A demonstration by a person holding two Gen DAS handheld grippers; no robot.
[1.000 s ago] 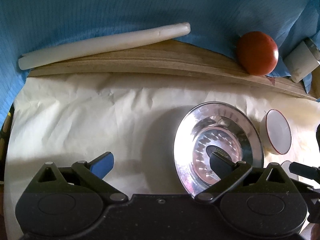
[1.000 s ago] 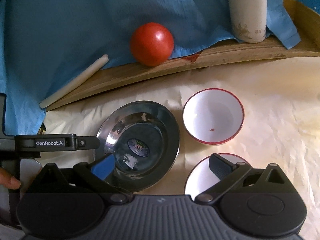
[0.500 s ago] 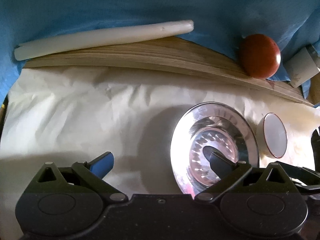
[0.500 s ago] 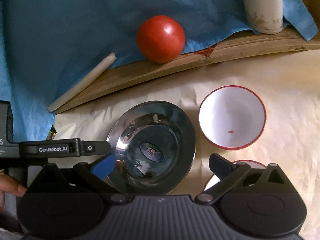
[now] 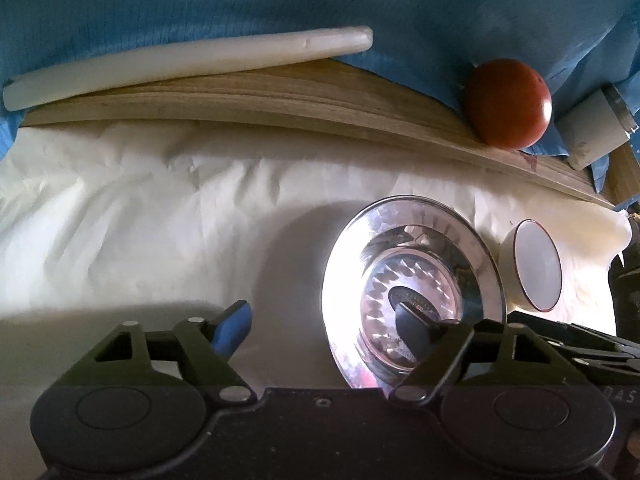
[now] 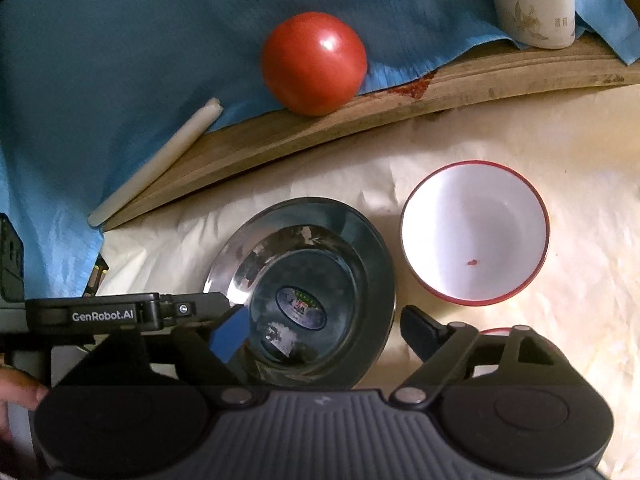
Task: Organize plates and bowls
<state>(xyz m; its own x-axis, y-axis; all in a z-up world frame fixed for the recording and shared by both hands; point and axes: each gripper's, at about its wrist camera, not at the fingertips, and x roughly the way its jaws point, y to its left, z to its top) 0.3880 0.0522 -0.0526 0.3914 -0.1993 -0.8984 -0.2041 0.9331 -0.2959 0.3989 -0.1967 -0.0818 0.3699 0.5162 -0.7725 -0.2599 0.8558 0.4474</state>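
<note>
The right gripper point(image 6: 322, 328) has its jaws spread wide around the near part of a steel plate point(image 6: 304, 300), which lies on cream paper point(image 6: 520, 140) and carries an oval sticker whose print is too small to read. The left gripper point(image 5: 324, 328) also gapes, one finger over the plate's point(image 5: 412, 292) basin. Only the right view shows the "GenRobot.AI" lettering on the left gripper point(image 6: 120, 316) and a second red-rimmed bowl point(image 6: 496, 334) peeking behind its finger. Just beside the plate sits a white red-rimmed bowl point(image 6: 474, 232). Farther off, on a wooden board point(image 6: 360, 120), rest a tomato point(image 6: 314, 64), a white stick point(image 5: 180, 64) and a cream flask point(image 6: 534, 4) with illegible markings.
</note>
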